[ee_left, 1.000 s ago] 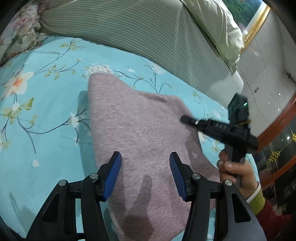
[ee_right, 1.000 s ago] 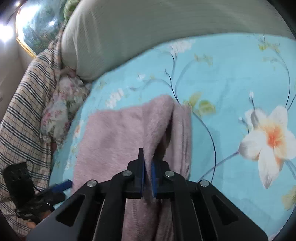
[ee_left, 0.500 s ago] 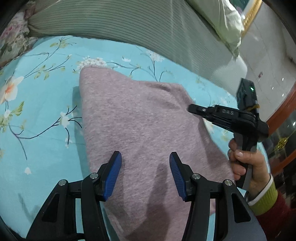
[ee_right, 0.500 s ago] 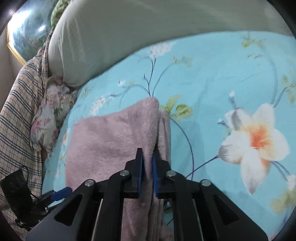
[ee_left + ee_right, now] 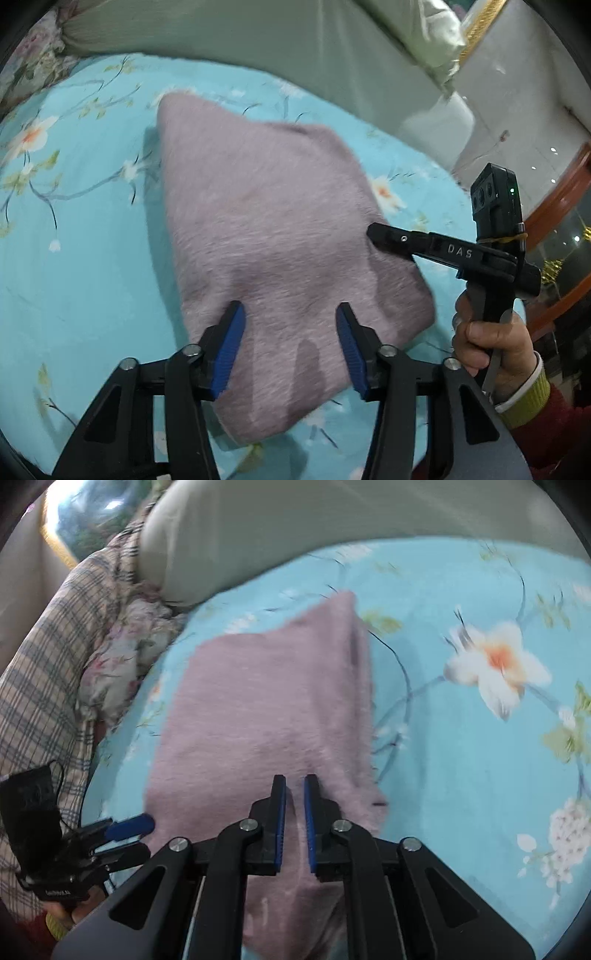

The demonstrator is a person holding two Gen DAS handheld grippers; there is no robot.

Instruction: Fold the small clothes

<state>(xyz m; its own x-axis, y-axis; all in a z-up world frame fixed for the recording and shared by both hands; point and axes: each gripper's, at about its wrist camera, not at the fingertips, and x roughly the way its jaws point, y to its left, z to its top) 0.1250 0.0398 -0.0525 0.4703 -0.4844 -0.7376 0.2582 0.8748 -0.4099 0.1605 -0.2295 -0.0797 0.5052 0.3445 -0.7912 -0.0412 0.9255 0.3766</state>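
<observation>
The pink cloth (image 5: 266,229) lies folded on the bed (image 5: 85,266). It looks soft, floppy and light; corners seem best for holding. The right gripper (image 5: 294,812) pinches its near edge. The left gripper (image 5: 288,354) is half open over it, its jaws just closing a little, gripping nothing.

**Black grippers, blue pads, red sleeve**

Left gripper (image 5: 288,350): black plastic arms, ribbed blue pads, silver screws at the pivots. Right gripper (image 5: 294,812): same build; side view shows white "DAS" lettering, a black camera block with a green light, a yellow band. Right hand (image 5: 495,347): dark red sleeve, yellow-green ribbed cuff, white edge.
</observation>
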